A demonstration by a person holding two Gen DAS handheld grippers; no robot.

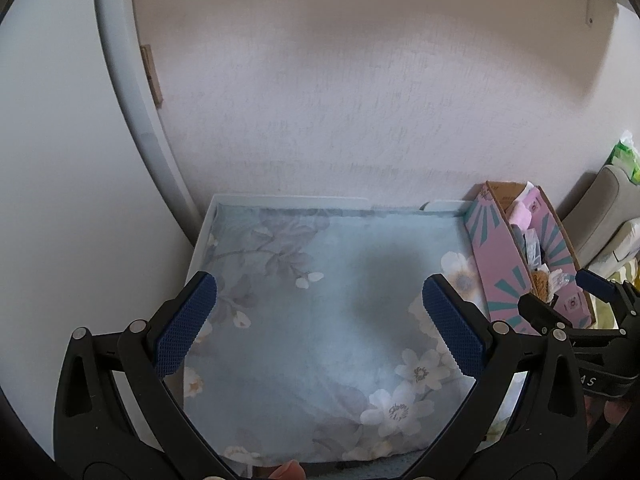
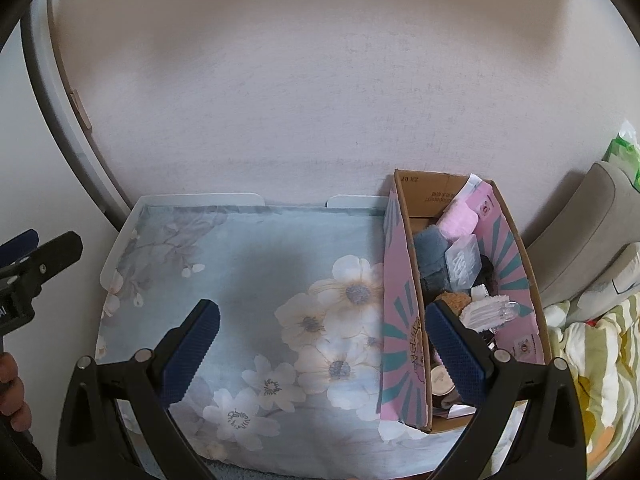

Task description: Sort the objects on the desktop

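A small table carries a light blue floral cloth [image 1: 320,300], also in the right wrist view [image 2: 260,280]. A pink and teal cardboard box [image 2: 400,320] stands on its right side, full of small things: a pink pack [image 2: 460,220], a grey cloth [image 2: 430,248], a clear plastic case [image 2: 464,260], a brown puff [image 2: 454,300], a white brush [image 2: 488,314]. The box also shows in the left wrist view [image 1: 504,280]. My left gripper [image 1: 320,320] is open and empty above the cloth. My right gripper [image 2: 320,344] is open and empty, its right finger over the box.
A white wall [image 1: 360,100] rises right behind the table. A white door frame [image 1: 132,120] stands at the left. Grey cushions [image 2: 592,232], a green pack [image 2: 624,152] and a striped yellow-green blanket [image 2: 600,380] lie to the right of the box.
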